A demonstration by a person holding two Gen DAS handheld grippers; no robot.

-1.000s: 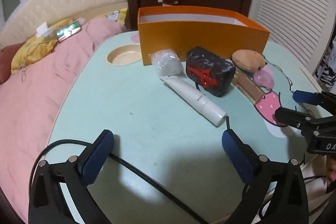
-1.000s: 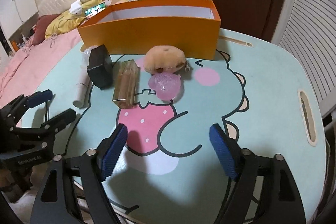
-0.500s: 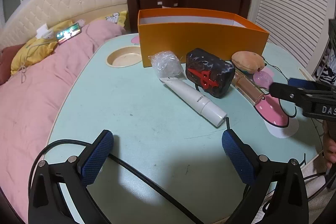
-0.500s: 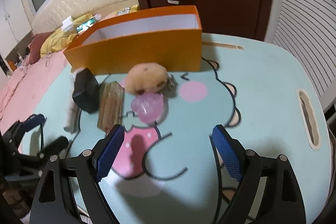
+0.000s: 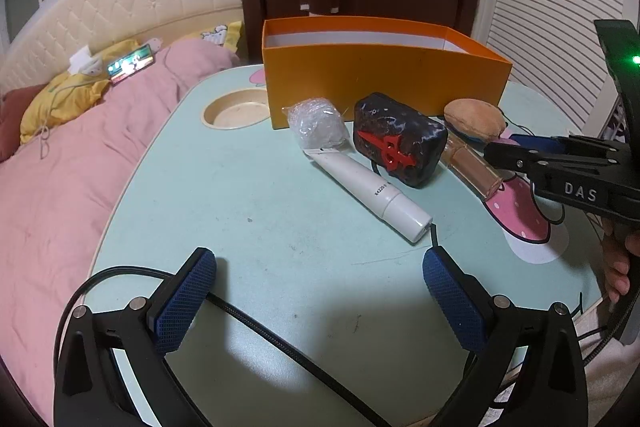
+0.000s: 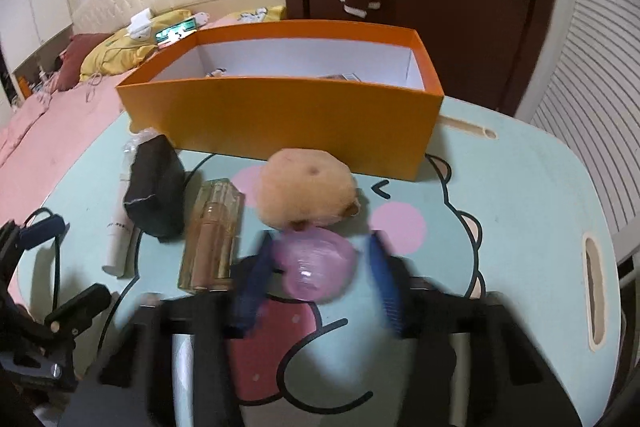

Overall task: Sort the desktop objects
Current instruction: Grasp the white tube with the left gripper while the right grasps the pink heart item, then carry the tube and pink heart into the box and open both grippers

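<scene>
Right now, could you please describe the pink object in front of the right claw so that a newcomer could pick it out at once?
Start at the orange box on the pale green table. In front of its near wall lies a tan plush toy, and right against that, nearer the right claw, sits the pink translucent object. It is the only see-through, glossy pink, rounded thing among its neighbours.

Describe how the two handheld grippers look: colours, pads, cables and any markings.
Both are black frames with two fingers carrying blue textured pads. On the left gripper, silver bolts show and a black braided cable crosses below. The right gripper carries white "DAS" lettering and a green light.
</scene>
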